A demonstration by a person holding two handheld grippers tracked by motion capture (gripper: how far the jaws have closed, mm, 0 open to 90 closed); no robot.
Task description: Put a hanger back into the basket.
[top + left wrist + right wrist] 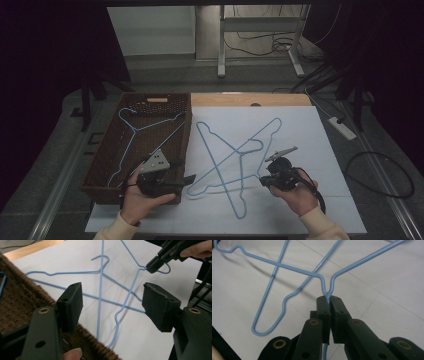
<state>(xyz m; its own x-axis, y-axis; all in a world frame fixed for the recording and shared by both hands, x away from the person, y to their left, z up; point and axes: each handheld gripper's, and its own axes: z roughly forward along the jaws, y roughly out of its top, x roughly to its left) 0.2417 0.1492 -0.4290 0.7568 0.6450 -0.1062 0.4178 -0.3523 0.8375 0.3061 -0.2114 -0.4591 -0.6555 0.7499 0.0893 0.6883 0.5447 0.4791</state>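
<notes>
Two blue wire hangers lie crossed on the white tabletop [310, 150]. My right gripper [263, 180] [327, 298] is shut on the neck of one hanger [276, 121] [362, 263] [130, 293], just below its hook. The other hanger [201, 126] [101, 290] [270, 282] lies loose across it. My left gripper [186, 180] [112, 297] stands open at the front right corner of a brown wicker basket [137, 102] [20, 297], with nothing between its pads. It points toward the hangers and the right gripper [152, 267]. A third blue hanger [131, 129] lies inside the basket.
A wooden strip [250, 99] runs along the table's far edge. Beyond it stand metal desk legs [221, 50] and loose cables. A white power strip [342, 127] and a black cable loop [380, 175] lie on the floor at the right.
</notes>
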